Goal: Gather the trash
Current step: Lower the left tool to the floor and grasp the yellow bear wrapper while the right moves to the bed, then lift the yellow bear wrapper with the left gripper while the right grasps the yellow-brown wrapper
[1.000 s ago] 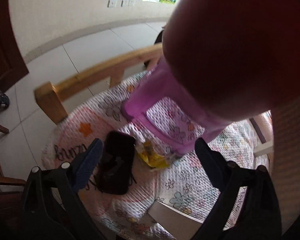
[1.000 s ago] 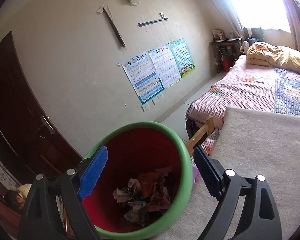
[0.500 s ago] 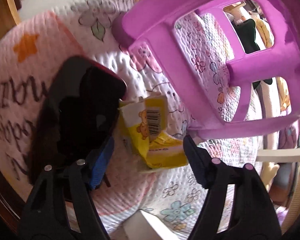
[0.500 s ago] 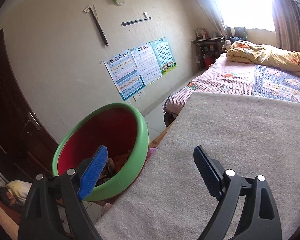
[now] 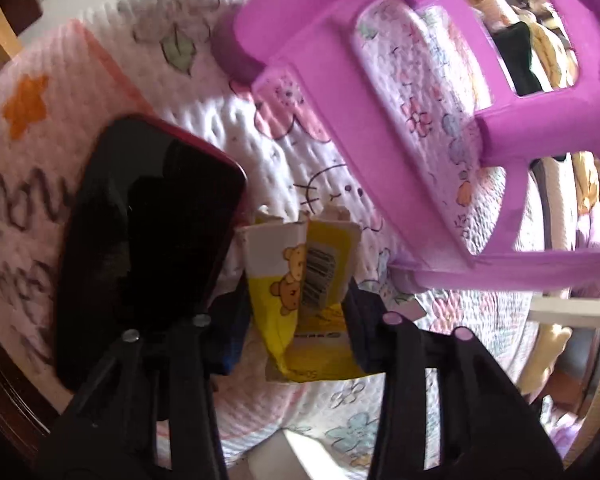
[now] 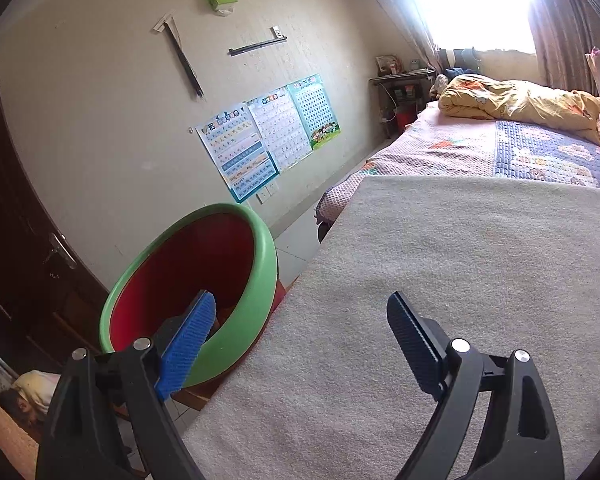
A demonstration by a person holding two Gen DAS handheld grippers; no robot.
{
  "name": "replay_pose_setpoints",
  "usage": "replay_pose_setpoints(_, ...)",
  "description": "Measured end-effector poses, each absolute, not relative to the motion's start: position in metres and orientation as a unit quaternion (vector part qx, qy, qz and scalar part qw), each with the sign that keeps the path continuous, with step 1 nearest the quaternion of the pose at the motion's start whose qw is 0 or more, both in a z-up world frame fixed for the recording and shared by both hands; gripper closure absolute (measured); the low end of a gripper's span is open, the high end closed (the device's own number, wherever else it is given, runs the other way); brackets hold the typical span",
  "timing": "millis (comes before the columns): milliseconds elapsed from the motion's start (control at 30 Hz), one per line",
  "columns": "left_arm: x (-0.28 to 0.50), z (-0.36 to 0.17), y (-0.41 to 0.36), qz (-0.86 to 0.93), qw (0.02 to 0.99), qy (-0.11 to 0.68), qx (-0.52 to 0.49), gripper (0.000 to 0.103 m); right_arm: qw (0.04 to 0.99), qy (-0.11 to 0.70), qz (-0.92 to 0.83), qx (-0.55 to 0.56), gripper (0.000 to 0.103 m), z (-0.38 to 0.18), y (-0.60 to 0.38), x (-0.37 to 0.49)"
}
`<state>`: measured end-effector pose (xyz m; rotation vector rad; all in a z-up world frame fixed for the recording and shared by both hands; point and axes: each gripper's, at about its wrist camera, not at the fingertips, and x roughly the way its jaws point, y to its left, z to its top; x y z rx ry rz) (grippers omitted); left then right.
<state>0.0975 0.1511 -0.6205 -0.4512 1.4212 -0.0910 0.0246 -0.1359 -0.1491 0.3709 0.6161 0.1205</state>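
A crumpled yellow wrapper (image 5: pixel 300 280) with bear pictures and a barcode lies on a flowered quilt (image 5: pixel 80 80). My left gripper (image 5: pixel 296 312) points down at it. Its jaws are closing, and both pads press the wrapper's sides. In the right wrist view my right gripper (image 6: pixel 300 332) stands open with nothing between its fingers, over a grey blanket (image 6: pixel 460 260). The trash bin (image 6: pixel 260 280), green-rimmed and red inside, stands to its left, partly behind the blue pad.
A black phone (image 5: pixel 148 232) lies right beside the wrapper on the left. A purple plastic stool (image 5: pixel 380 80) stands on the quilt just behind it. Beyond the blanket are a bed (image 6: pixel 460 144), a wall with posters and a dark door (image 6: pixel 12 220).
My left gripper dropped to the quilt and its jaws narrowed onto the yellow wrapper, which now looks folded. The right gripper swung rightwards, so the bin slid left in its view.
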Motion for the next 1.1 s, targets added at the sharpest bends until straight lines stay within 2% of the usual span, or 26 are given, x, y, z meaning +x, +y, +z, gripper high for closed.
replay_pose_setpoints(167,0.085,-0.567,0.175,-0.020,0.768,0.617,-0.169,0.065,0.933,0.303,0.063,0.184,0.018,-0.140,-0.145,0.019)
replay_pose_setpoints(400,0.038,-0.439,0.215,0.022,0.815,0.566,-0.121,0.065,0.922,0.360,-0.017,0.141,0.018,-0.137,-0.190,-0.018)
replay_pose_setpoints(533,0.016,-0.364,0.211,0.032,0.844,0.528,-0.090,0.064,0.921,0.359,-0.099,0.113,0.018,-0.141,-0.242,-0.060)
replay_pose_setpoints(733,-0.024,-0.261,0.209,0.073,0.888,0.445,-0.094,0.063,0.900,0.332,-0.223,0.172,0.018,-0.160,-0.351,-0.105)
replay_pose_setpoints(933,-0.059,-0.180,0.176,0.059,0.925,0.365,-0.082,0.062,0.881,0.341,-0.269,0.187,0.018,-0.185,-0.439,-0.075)
replay_pose_setpoints(1100,-0.077,-0.145,0.125,0.005,0.935,0.349,-0.062,0.061,0.861,0.380,-0.293,0.167,0.018,-0.205,-0.475,-0.043)
